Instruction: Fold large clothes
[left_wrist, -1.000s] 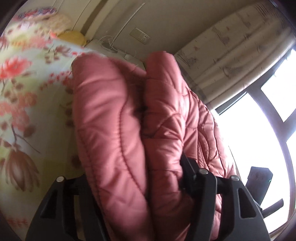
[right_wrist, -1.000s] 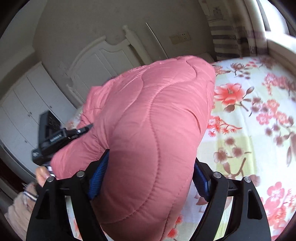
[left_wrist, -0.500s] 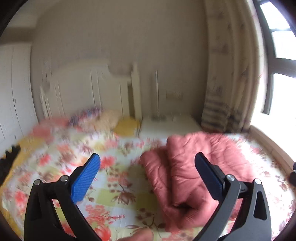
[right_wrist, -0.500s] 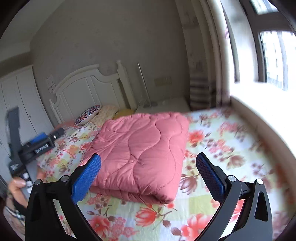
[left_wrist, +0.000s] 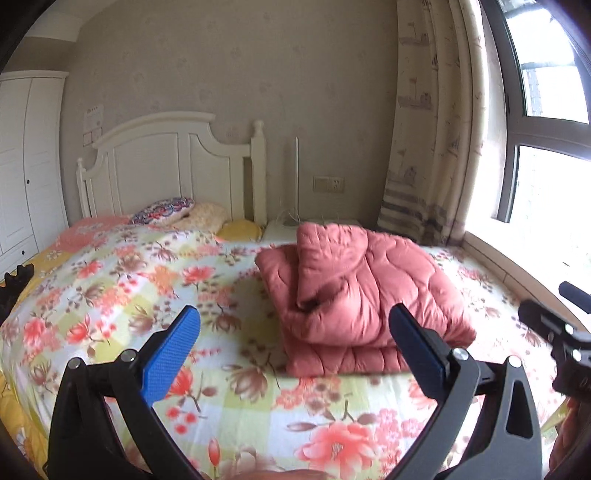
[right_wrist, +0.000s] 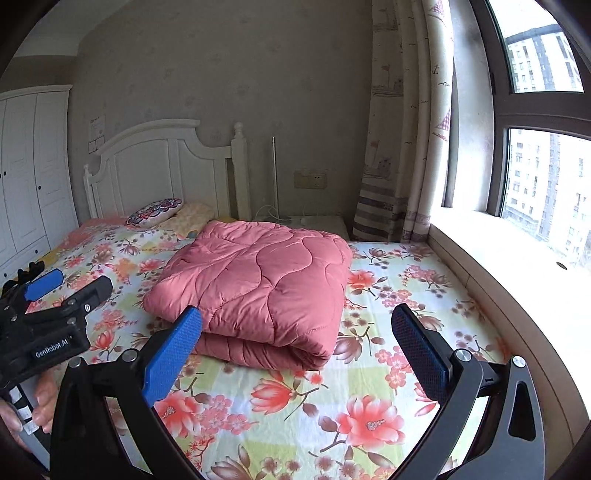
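Pink quilted comforter (right_wrist: 255, 284): puffy, wavy-stitched, folded into a thick squarish bundle, lying on the floral bedsheet (right_wrist: 303, 406) toward the white panelled headboard (right_wrist: 159, 170). Left gripper (left_wrist: 295, 343) and right gripper (right_wrist: 295, 339): blue textured pads, jaws spread wide, empty, short of the bundle.

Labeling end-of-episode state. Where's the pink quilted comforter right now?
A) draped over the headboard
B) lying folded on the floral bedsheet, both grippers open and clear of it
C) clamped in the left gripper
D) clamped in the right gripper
B: the pink quilted comforter lies folded on the floral bedsheet, while the left gripper and right gripper stand open with nothing between their pads.
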